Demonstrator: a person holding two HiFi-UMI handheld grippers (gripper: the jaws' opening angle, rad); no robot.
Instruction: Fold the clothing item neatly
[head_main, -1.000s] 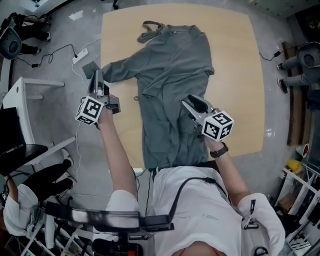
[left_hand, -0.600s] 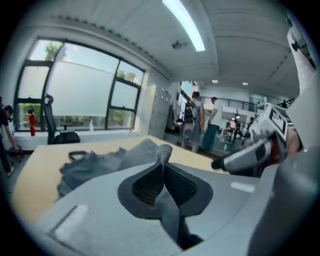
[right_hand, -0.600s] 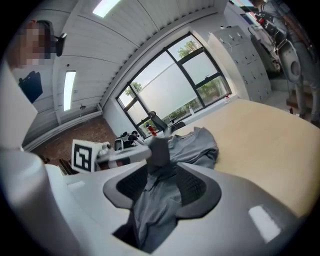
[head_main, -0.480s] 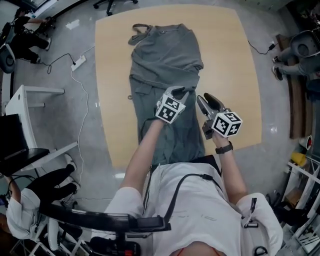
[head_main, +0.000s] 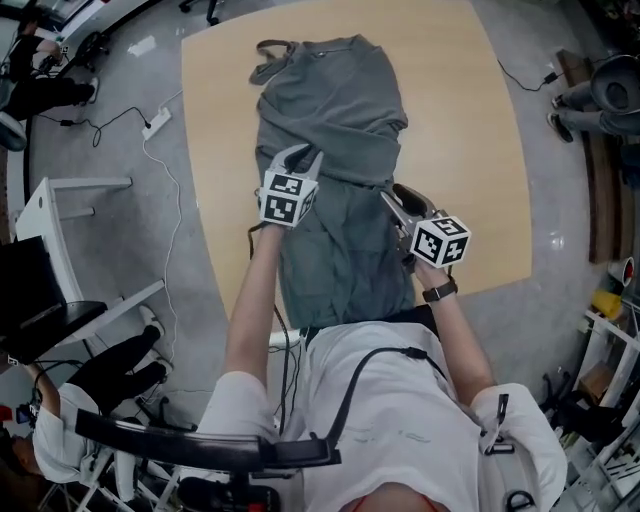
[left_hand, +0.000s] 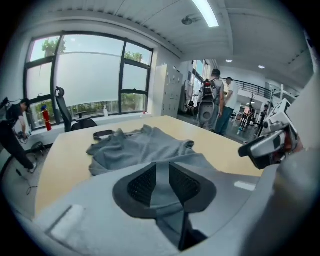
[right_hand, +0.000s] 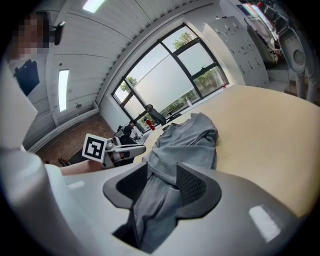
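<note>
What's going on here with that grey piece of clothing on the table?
A person is folding a grey garment spread on a wooden table, with a handheld gripper in each hand. A sleeve lies folded across its body. The left gripper sits over that fold and its jaws have just been opening; cloth shows in the gap, but the pads do not seem to press on it. The right gripper is at the garment's right edge and appears clamped on a bunch of cloth.

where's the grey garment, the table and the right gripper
grey garment (head_main: 335, 100), head view, its folded upper part
table (head_main: 455, 150), head view, bare top beside the garment
right gripper (head_main: 397, 196), head view, midway between its fingers
</note>
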